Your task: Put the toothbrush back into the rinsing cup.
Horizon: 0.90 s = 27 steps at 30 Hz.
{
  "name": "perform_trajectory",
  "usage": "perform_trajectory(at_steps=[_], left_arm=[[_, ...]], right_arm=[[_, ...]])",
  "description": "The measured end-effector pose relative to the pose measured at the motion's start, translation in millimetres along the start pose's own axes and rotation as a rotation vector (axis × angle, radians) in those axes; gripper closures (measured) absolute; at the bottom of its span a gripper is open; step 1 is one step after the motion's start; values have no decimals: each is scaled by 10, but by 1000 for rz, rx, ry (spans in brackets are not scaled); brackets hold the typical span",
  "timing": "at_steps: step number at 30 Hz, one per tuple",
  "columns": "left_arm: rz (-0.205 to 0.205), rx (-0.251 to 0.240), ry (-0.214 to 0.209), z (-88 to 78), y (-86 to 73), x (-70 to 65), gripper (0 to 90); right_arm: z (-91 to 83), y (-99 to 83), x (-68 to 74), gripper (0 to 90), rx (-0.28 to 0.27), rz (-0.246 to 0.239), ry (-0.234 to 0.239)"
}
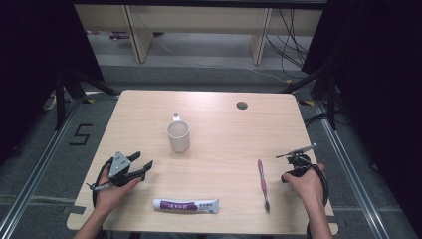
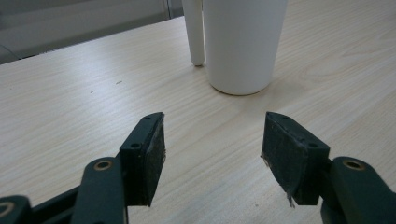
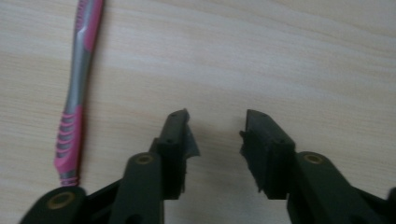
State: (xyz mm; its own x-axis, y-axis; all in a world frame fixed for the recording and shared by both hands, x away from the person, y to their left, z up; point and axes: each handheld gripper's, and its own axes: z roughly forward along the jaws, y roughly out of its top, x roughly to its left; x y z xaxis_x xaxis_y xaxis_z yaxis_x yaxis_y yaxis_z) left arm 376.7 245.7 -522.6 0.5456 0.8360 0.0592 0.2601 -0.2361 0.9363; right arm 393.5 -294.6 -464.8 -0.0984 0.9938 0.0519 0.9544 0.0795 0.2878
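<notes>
My right claw [image 3: 215, 135] hangs over the surface [image 1: 224, 149], jaws apart and empty, right of the toothbrush [image 3: 77, 84]. My left claw [image 2: 212, 154] gapes empty before the cup [image 2: 240, 42].

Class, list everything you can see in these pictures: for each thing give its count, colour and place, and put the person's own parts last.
Table: one, light wood, fills the middle; a dark round hole near its far edge.
Cup: one, white, upright, handle to the far side, left of centre.
Toothpaste tube: one, white with purple print, lying along the near edge.
Toothbrush: one, pink and grey, lying right of the tube.
Left gripper: one, black, open, pointing at the cup.
Right gripper: one, black, open, nothing between its jaws, beside the toothbrush.
</notes>
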Motion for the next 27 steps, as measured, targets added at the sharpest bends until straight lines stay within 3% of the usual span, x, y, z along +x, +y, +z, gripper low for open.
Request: perform_trajectory(at_steps=[2,3,4,8,11,12,13,14,16,17,18,20,21,23,27], left_arm=[[1,0,0,-1,0,0,390],[1,2,2,0,1,-3,390],[1,2,2,0,1,-3,390],[4,1,0,-3,0,0,390],[0,2,-1,-3,0,2,390],[-2,0,-2,0,-1,2,390],[-2,0,-2,0,-1,2,390],[-1,-1,-2,1,-1,1,390],[1,1,-1,0,0,0,390],[0,-5,-4,5,-2,1,390],[1,-5,-3,4,-2,1,390],[1,-5,-4,3,-2,2,390],[1,-6,-4,3,-2,1,390],[2,-5,-4,3,-2,2,390],[0,-3,-3,1,-1,2,390]], right_arm=[[-16,13,16,657,11,1,-2],[-37,45,68,650,83,2,-15],[-37,45,68,650,83,2,-15],[-15,120,187,686,224,-35,10],[3,142,231,685,238,-30,36],[9,156,290,685,230,-16,-2],[9,156,290,685,230,-16,-2],[0,163,296,691,216,-80,4],[-6,176,312,691,215,-79,29],[-30,194,400,691,251,20,53],[-26,217,438,690,229,-43,20],[-26,229,438,689,232,-62,37],[-15,245,501,687,236,-77,18],[-17,264,541,684,242,-58,30],[21,299,639,668,248,-81,13]])
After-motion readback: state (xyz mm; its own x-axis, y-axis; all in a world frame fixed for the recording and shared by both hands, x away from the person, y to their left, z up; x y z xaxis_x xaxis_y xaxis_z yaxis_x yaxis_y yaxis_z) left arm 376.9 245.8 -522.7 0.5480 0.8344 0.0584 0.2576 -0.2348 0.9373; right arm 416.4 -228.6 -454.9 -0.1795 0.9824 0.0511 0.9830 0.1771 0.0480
